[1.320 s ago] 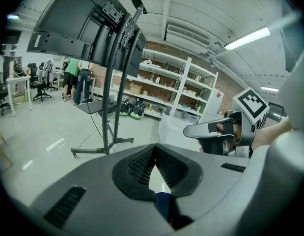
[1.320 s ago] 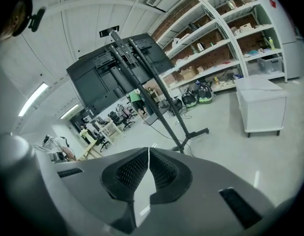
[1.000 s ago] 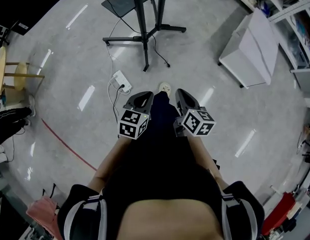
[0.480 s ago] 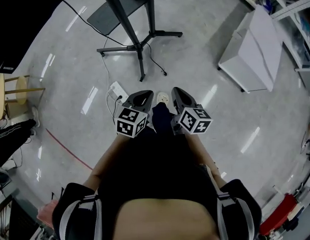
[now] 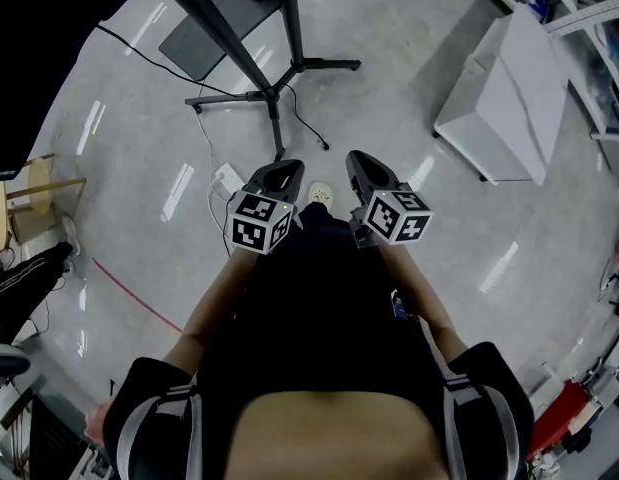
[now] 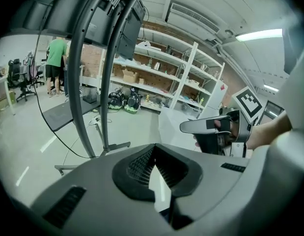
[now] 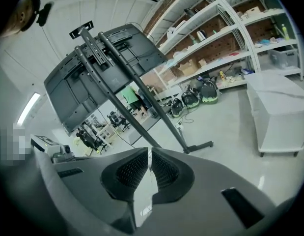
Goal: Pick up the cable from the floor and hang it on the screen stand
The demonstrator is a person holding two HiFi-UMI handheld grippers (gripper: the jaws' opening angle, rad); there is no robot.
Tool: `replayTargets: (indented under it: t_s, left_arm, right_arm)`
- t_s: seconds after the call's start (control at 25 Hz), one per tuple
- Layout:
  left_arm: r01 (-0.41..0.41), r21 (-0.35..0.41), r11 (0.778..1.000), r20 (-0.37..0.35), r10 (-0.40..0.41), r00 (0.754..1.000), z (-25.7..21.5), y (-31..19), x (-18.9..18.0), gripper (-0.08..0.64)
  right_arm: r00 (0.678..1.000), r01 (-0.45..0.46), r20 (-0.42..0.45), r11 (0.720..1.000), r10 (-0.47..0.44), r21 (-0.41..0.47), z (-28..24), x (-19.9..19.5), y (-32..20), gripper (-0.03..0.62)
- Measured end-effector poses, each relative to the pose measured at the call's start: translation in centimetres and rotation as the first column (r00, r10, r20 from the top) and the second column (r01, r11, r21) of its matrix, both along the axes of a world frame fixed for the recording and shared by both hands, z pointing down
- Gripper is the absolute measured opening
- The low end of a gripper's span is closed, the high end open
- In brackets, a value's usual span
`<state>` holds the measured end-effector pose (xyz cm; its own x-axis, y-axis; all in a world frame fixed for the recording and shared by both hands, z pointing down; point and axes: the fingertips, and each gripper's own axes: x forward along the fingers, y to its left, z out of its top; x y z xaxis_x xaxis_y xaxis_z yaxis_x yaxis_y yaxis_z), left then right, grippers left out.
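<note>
I count two grippers, each with one marker cube printed in black-and-white squares. Both are held out towards the one screen stand (image 5: 290, 28), short of its base. The left gripper (image 5: 281, 171) is clenched on nothing, its ribbed pads meeting at the tips. The right gripper (image 5: 358, 161) is likewise closed and empty, with only a sliver of floor showing between its pads. From the stand's base a black cable (image 5: 307, 131) lies loose on the grey floor, curling out on my side of the feet. A second, thinner cable (image 5: 205, 133) runs from the base to one white power strip (image 5: 227, 178), which sits between the stand and the left gripper. Neither gripper touches either cable. The stand carries one dark screen on two slanted poles, best seen in the right gripper view. Well off to the right of the stand is one white table (image 5: 509, 88). One red line (image 5: 129, 293) crosses the floor well apart from the stand, to my left.
</note>
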<state>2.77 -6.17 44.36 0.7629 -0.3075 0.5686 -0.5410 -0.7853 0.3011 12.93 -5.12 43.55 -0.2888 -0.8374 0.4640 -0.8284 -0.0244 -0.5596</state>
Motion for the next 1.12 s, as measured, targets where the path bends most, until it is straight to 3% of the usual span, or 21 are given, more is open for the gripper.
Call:
replayTargets:
  t_s: [0.32,0.48,0.6,0.8,1.12]
  left_arm:
    - [-0.122,-0.023,0.992,0.022,0.123,0.992,2.4,-5.0,2.9,0.008]
    - [-0.202,-0.041,0.979,0.049,0.203,0.978,5.6,-6.8,3.4,0.008]
    - [-0.244,-0.080,0.966,0.065,0.249,0.966,8.1,-6.9,4.1,0.008]
    - [-0.240,-0.150,0.959,0.071,0.253,0.965,14.5,-6.7,5.1,0.008]
    - [-0.295,-0.196,0.935,0.081,0.315,0.946,24.6,-6.9,5.3,0.008]
  right_arm:
    - [0.996,0.065,-0.065,0.997,-0.067,-0.033,4.2,2.4,-5.7,0.025]
    - [0.998,0.006,-0.059,0.999,-0.009,-0.046,7.4,3.1,-7.6,0.026]
    - [0.998,-0.051,-0.043,0.997,0.048,-0.063,9.7,3.9,-7.7,0.026]
    - [0.997,-0.081,-0.028,0.988,0.078,-0.133,17.0,4.7,-6.7,0.026]
    - [0.996,-0.032,-0.094,0.965,0.008,-0.259,28.6,5.4,-4.2,0.026]
